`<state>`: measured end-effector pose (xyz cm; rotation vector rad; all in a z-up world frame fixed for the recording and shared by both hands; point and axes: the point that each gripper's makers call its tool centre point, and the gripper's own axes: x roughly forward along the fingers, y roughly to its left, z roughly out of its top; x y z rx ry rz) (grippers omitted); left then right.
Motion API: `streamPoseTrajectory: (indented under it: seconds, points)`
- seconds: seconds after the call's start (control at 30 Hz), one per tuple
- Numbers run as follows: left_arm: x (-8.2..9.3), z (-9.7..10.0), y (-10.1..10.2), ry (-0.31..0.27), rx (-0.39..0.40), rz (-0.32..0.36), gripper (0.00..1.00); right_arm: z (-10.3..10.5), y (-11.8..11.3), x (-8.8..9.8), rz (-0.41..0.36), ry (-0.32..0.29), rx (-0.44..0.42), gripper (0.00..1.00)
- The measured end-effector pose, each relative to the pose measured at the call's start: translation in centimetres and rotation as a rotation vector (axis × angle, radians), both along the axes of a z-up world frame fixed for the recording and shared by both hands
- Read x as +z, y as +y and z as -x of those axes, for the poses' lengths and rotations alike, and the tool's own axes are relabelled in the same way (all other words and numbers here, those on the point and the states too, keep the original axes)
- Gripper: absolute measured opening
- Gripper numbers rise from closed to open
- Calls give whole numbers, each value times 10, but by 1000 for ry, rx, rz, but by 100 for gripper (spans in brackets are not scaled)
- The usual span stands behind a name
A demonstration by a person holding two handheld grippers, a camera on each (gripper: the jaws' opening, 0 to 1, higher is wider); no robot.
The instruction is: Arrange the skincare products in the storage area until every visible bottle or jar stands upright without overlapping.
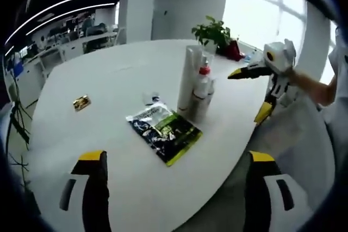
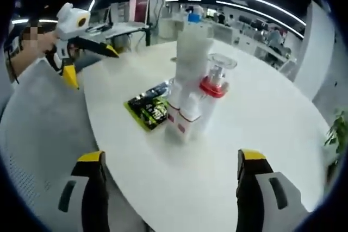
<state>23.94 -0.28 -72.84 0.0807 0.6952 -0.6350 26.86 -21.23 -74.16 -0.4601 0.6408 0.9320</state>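
Both tongs wide, empty: left gripper (image 1: 176, 158), right gripper (image 2: 169, 158). Bottles (image 2: 190, 88) upright, clustered touching on white table (image 1: 109, 80); green-black packet (image 1: 164, 131) flat just beside.

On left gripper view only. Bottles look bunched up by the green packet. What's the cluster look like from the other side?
Observer: In the right gripper view, the red-collared bottle carries a clear cap and stands upright, apparently against the tall white bottle.
Operator: Anything smaller hidden there?
Observer: Yes, two short white bottles with red bands stand at the tall bottle's foot.
Operator: Is the right gripper holding anything?
Observer: No. The right gripper is open and empty, fingers apart, at the table edge short of the cluster.
Operator: And the packet?
Observer: The green packet lies flat beside the bottles, toward the left gripper.
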Motion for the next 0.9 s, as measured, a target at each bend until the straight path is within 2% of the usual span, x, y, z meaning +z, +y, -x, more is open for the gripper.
streamPoseTrajectory:
  seconds: [0.1, 0.3, 0.4, 0.67, 0.9]
  points:
    - [-2, 0, 0, 8, 3, 4, 99, -4, 3, 3, -16, -34, 18, 100]
    - [-7, 1, -3, 16, 8, 12, 99, -5, 3, -4, -5, -9, 9, 100]
    - [-9, 1, -2, 20, 7, 2, 99, -4, 5, -4, -2, -32, 28, 100]
    - [-17, -1, -1, 20, 0, -32, 99, -7, 3, -13, 6, 17, 24, 100]
    - [-21, -5, -5, 22, 3, -13, 90, -6, 4, -22, 25, 64, 62, 100]
